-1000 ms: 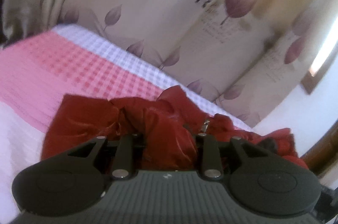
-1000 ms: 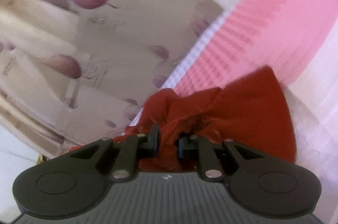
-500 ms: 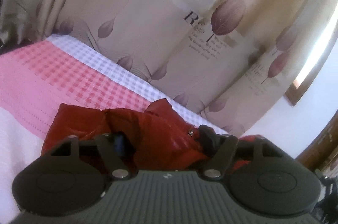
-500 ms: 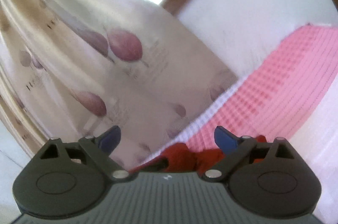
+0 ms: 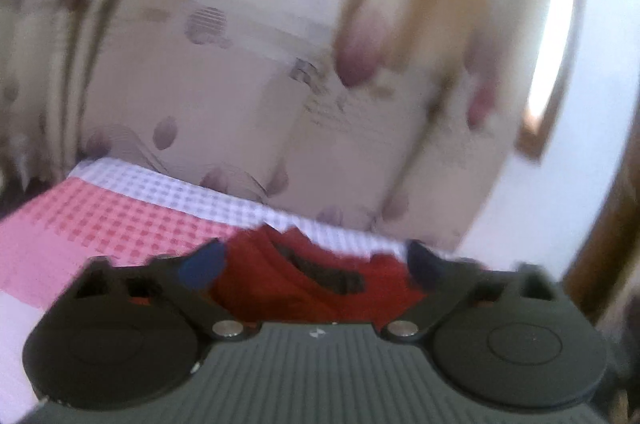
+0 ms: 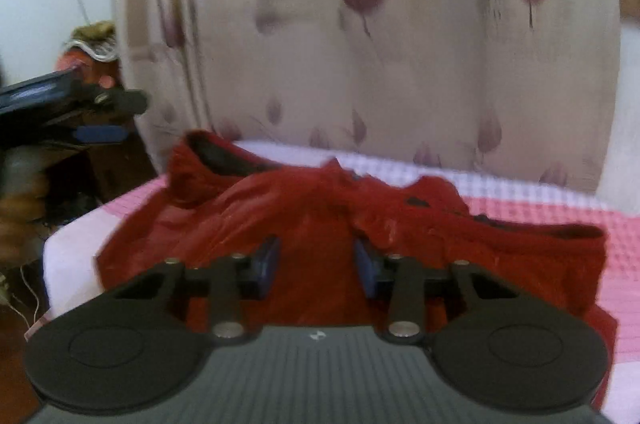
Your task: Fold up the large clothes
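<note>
I see a bed (image 6: 600, 224) covered with a checked sheet, pink with a pale lilac strip along the far edge by the curtain. A crumpled red jacket (image 6: 320, 216) lies directly on it, reaching nearly to the bed's left edge.

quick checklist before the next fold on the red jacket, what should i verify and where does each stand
1. Left tongs free of cloth: ok, jaws apart after closing a little, nothing pinched.
2. Right tongs free of cloth: ok, jaws have just been closing but stand apart, pads not pressing the fabric.
3. Red jacket fully on the bed: ok, it lies on the pink checked cover.
4. Jacket flat enough to fold: not ok, it lies bunched and wrinkled, collar raised at the left.
5. Sleeve and hem positions: cannot tell, pictures are blurred.
6. Tongs clear of each other: ok, left tongs sit far off at the right view's left edge.
</note>
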